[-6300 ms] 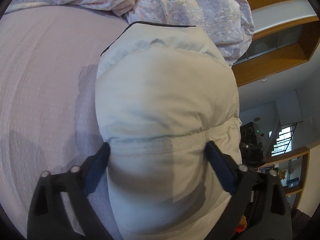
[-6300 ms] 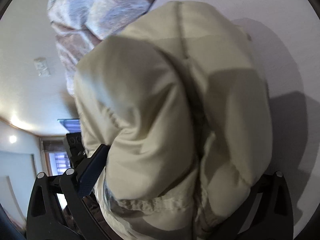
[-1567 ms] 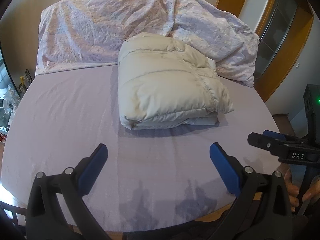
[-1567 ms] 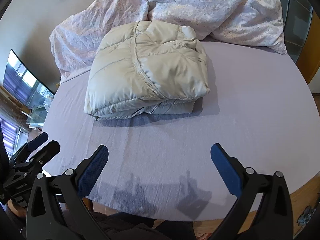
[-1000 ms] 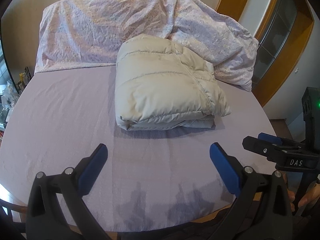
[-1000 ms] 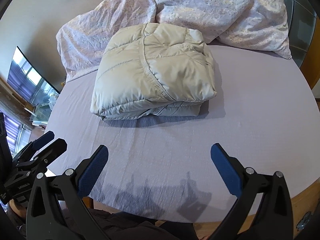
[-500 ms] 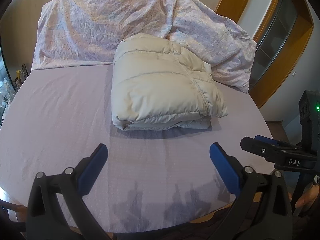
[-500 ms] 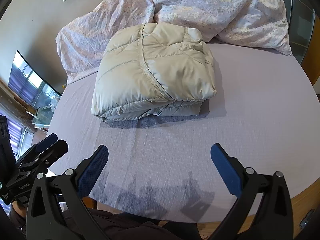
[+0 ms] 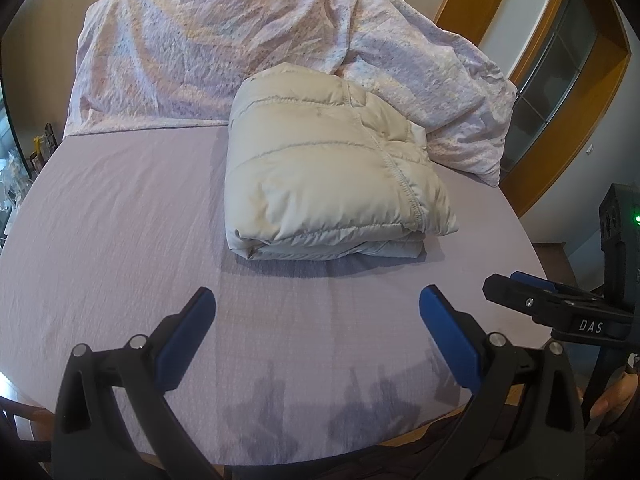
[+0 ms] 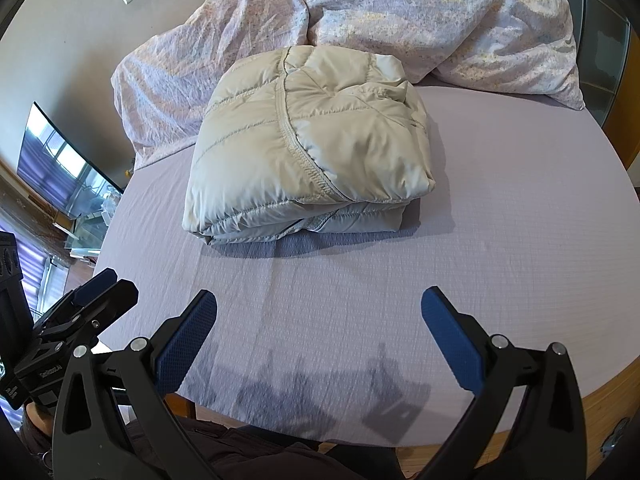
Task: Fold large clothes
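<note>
Right now both of my tongs are spread wide and holding nothing. My left tongs [image 9: 316, 308] fill the bottom of the left wrist view, blue pads well apart over the bare lilac sheet [image 9: 120, 216]; my right tongs [image 10: 318, 310] do the same at the bottom of the right wrist view. Each pair also shows in the other's view: the right tongs at the right edge of the left view, only partly in frame, and the left tongs at the lower left edge of the right view, cut off by the rim.

The cream puffer jacket [image 9: 328, 176] lies folded into a thick block in the middle of the left view, on the bed and well apart from both tongs. In the right view the jacket [image 10: 308, 148] sits centre frame, its stitched seam running down the top. The layers underneath show only as stacked edges along the near side; I cannot tell how the sleeves are tucked.

Behind it, across the top of both views, lies a rumpled floral quilt [image 9: 208, 56]. The jacket's far edge touches it, and the quilt hides whatever is further back. A screen [image 10: 60, 176] sits at the left edge of the right view, blurred by the lens.
</note>
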The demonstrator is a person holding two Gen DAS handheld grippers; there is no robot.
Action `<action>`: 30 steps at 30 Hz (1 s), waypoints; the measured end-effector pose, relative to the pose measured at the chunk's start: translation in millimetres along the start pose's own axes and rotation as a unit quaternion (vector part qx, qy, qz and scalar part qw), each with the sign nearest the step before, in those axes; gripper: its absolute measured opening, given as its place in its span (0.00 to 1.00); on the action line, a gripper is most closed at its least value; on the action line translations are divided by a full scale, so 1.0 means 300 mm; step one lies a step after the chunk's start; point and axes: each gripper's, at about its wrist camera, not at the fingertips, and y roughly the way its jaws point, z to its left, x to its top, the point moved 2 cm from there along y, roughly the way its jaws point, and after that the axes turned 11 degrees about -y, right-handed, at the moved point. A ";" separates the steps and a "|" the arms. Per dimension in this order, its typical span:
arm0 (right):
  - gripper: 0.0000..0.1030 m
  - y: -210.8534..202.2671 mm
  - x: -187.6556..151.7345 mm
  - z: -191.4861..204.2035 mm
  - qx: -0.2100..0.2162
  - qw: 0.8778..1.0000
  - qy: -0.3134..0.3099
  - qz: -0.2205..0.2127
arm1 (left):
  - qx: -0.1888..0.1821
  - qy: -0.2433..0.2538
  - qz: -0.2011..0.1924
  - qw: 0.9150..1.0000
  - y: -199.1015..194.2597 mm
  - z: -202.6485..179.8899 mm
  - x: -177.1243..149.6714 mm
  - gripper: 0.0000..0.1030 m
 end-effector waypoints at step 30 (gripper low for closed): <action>0.99 0.006 0.003 0.001 0.002 1.000 0.001 0.002 | -0.002 -0.002 0.003 1.000 0.003 0.005 0.001 0.98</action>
